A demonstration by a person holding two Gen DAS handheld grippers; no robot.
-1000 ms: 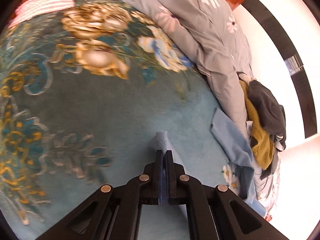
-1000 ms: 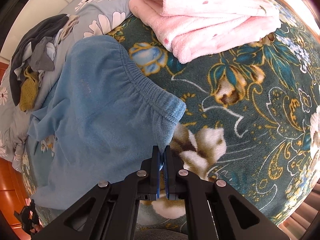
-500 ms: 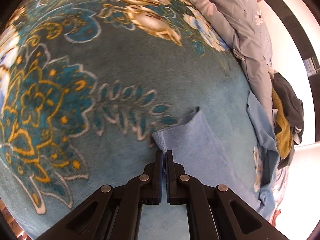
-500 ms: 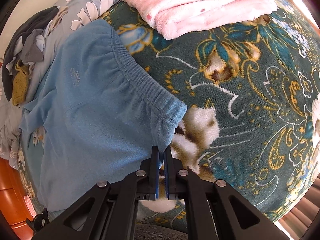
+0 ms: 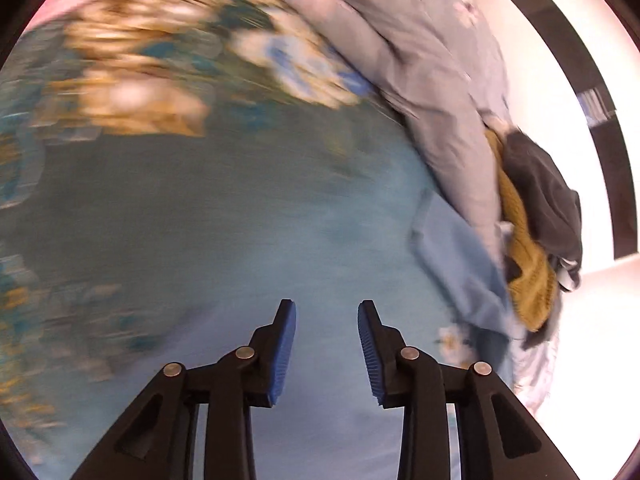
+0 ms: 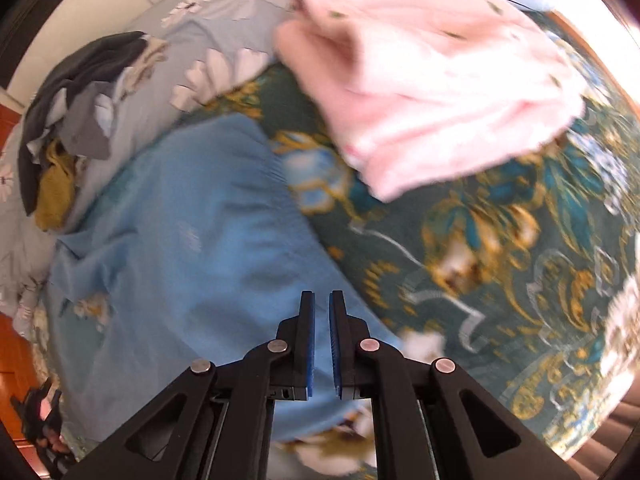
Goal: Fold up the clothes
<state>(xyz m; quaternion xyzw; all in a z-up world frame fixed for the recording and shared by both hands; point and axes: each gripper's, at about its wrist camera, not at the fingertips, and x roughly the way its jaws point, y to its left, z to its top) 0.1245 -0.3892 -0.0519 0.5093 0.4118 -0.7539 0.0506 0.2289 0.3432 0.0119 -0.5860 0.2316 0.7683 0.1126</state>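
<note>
The blue garment (image 6: 192, 248) is spread flat on the floral blanket (image 6: 500, 240), filling the lower left of the right wrist view. It is judged light, soft and limp, so it should be taken at the gathered waistband (image 6: 280, 184) or a corner. The left gripper (image 5: 327, 344) has just been opened, nothing between its jaws. The right gripper (image 6: 322, 340) is seen slightly apart, no cloth pinched.
</note>
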